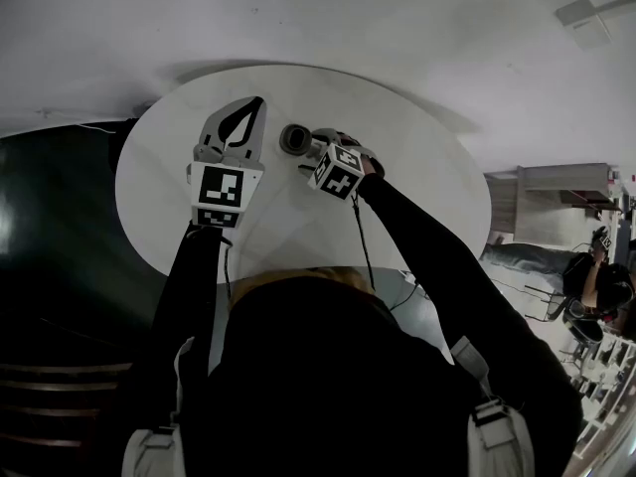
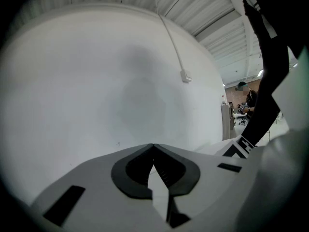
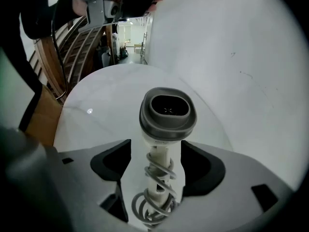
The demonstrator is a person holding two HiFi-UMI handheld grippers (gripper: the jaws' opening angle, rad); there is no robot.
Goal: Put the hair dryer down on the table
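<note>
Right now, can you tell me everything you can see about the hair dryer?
The small white plastic hair dryer has a wide grey oval nozzle at its far end, with the opening turned upward. A grey cord is coiled round its slim handle. It seems to rest on the round white table, between the right gripper's open fingers, which stand apart on either side without squeezing it.
</note>
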